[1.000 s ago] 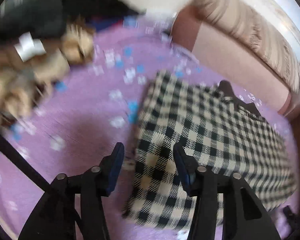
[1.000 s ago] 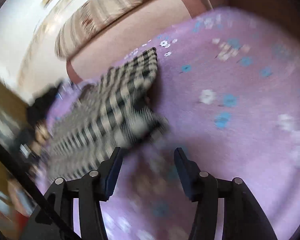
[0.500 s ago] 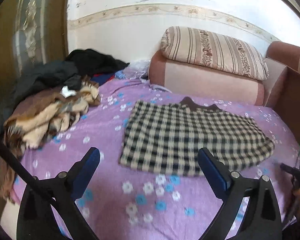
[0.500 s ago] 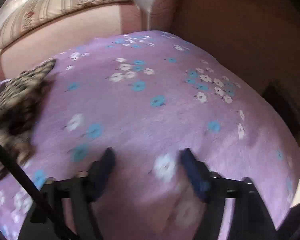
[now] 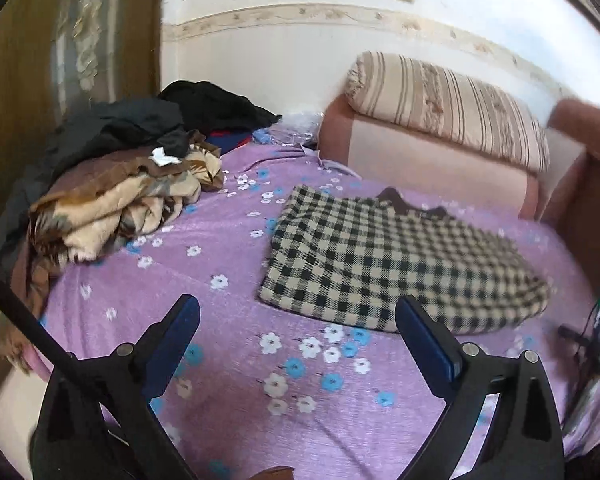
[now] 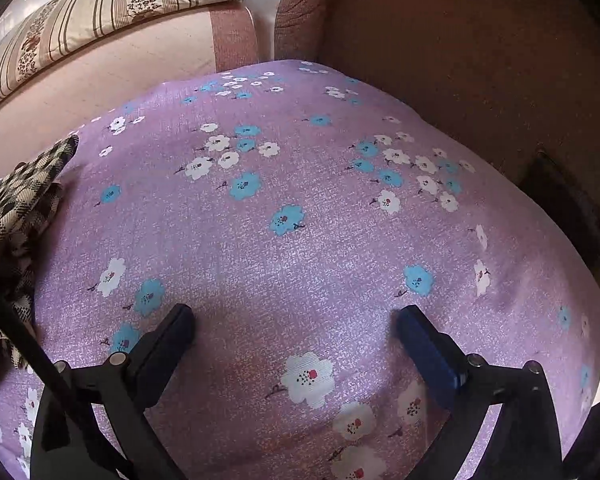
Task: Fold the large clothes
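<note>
A black-and-beige checked garment (image 5: 384, 256) lies folded flat on the purple flowered bed cover (image 5: 220, 344), its dark collar toward the sofa back. My left gripper (image 5: 298, 312) hangs open above the cover in front of the garment, nothing between its fingers. In the right wrist view only an edge of the checked garment (image 6: 16, 208) shows at the far left. My right gripper (image 6: 294, 322) points down at bare cover well right of it, its jaws still opening and empty.
A heap of brown, beige and black clothes (image 5: 120, 184) sits at the cover's back left. A striped cushion (image 5: 452, 108) tops the pink sofa back (image 5: 420, 160). A brown armrest (image 6: 460, 60) borders the right side. The other gripper's tip (image 5: 596, 340) shows at the right edge.
Both grippers let go of the checked garment, opened wide and drew back. The left one rose and pulled away to see the whole bed; the right one swung right and tipped down onto bare cover.
</note>
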A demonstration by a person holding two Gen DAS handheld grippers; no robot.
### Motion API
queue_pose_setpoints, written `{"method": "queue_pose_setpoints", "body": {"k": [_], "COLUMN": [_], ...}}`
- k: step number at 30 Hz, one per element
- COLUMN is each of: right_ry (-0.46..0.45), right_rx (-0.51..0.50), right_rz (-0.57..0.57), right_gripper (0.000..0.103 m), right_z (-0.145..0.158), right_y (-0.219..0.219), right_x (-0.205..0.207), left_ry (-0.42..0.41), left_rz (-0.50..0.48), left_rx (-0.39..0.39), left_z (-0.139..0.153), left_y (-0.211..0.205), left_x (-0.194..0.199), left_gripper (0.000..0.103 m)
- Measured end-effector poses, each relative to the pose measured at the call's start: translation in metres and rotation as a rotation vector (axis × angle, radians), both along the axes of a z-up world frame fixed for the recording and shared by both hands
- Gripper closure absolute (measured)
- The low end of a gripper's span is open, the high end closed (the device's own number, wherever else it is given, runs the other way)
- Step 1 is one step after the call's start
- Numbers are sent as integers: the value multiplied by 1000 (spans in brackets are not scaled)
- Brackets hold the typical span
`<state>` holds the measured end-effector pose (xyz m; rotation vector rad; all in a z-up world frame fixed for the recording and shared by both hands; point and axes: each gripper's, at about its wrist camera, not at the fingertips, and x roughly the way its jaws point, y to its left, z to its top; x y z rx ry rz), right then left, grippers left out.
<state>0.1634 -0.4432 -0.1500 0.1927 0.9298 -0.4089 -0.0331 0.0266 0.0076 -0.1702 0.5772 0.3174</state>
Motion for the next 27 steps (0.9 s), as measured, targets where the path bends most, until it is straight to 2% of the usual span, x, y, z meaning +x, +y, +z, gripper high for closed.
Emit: {"method": "queue_pose_setpoints", "body": {"k": [2,7,12,14,19,24,27], "right_ry": [0,0,1,1,1,1,1], "right_rx": [0,0,1,1,1,1,1], "right_rz": [0,0,0,0,1,1,1], "right_gripper": [0,0,0,0,0,0,0], "right_z": [0,0,0,0,0,0,0], "right_y": [0,-1,-1,-1,-1,-1,-1], "right_x": [0,1,1,0,1,1,1], "left_ry": [-18,-61,-101,-108,-154,-139,-136], "left_rz": [0,-3,21,3,-4,-31,-58], "left_rx": [-20,60,34,33,77,9,74], "left_z": [5,23,32,34,25,22,24], "left_y": [-2,-1,11,13,11,-6,-21], "left_x": [-6,-20,-33,-37,-43,-33,-38], "left_gripper": [5,5,5,0,0,0,0]}}
